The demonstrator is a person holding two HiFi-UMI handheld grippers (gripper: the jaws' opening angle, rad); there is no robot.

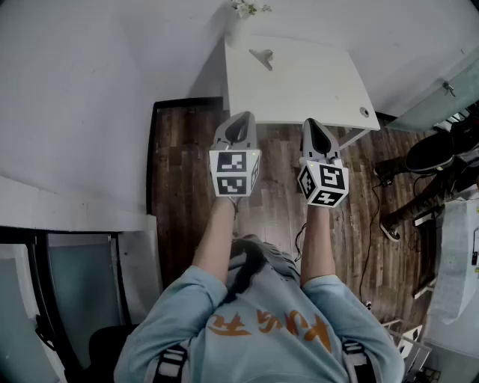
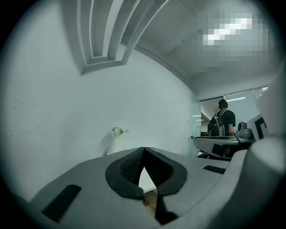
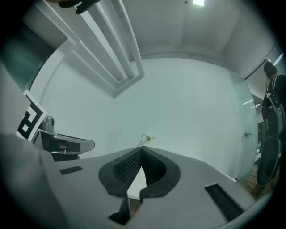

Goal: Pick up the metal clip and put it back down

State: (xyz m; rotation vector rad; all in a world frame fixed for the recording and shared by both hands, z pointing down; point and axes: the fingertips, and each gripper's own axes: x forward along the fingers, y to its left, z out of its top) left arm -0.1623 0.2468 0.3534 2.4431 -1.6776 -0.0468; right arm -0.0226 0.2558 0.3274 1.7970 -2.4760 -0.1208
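**Standing position short of the table, both grippers empty.** At left in the head view, the left gripper (image 1: 240, 118) is held level above the wooden floor (image 1: 187, 187). The left gripper view shows its dark pads (image 2: 132, 166) closed tip to tip, with nothing between them. Ahead of both tools stands the white table (image 1: 314, 90). The metal clip (image 1: 262, 57) lies on the table's far half, toward the left side. It is well apart from either gripper and untouched. A small vase of flowers (image 1: 241, 13) stands beyond the table's far edge, against the wall. At right, the right gripper (image 1: 315, 126) sits beside the left one at the same height. Its pads (image 3: 128, 169) are likewise pressed together on nothing.

The step in hand is judged to be the approach, as the clip rests on the table and no grasp has been made. The next move calls for one gripper to be carried forward over the tabletop. Its jaws must part before it descends, and they should be lined up across the clip's raised handle rather than its flat base. The clip is thin and metal, so it may slide if nudged.
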